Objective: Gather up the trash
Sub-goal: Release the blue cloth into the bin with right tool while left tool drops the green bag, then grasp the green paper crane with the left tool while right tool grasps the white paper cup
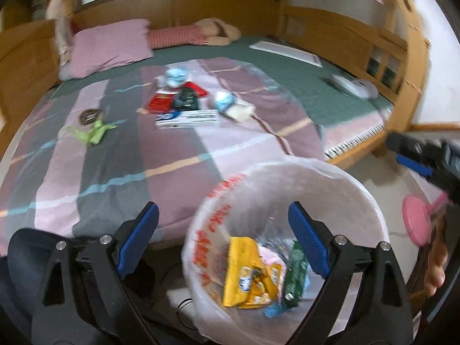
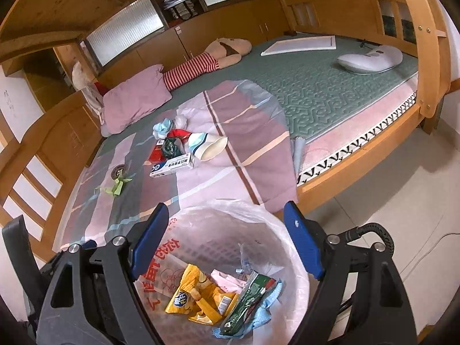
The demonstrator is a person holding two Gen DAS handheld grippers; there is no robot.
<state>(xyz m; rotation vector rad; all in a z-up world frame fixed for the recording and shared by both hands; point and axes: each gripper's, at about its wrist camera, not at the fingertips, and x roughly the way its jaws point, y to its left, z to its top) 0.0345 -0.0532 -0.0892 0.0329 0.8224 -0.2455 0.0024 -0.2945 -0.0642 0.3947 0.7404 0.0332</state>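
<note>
A white-lined trash bin [image 1: 287,166] stands on the floor at the bed's near edge. Inside it lie a yellow snack bag [image 1: 244,273], a green wrapper [image 1: 296,273] and blue scraps. My left gripper [image 1: 222,210] hangs open over the bin's left rim with nothing between its pads. My right gripper [image 2: 227,208] is open and empty above the same bin [image 2: 258,210]. On the striped blanket lie a white and blue box [image 1: 187,118], red and dark green packets [image 1: 172,102], crumpled blue masks [image 1: 175,76] and a green paper scrap [image 1: 95,133].
A pink pillow [image 1: 109,46], a striped plush toy [image 1: 195,33], a white board [image 2: 299,46] and a white device [image 2: 371,57] lie further back on the bed. The wooden bed frame [image 2: 359,169] borders tiled floor [image 2: 402,201]. A pink round object [image 1: 415,221] shows by a hand at the right.
</note>
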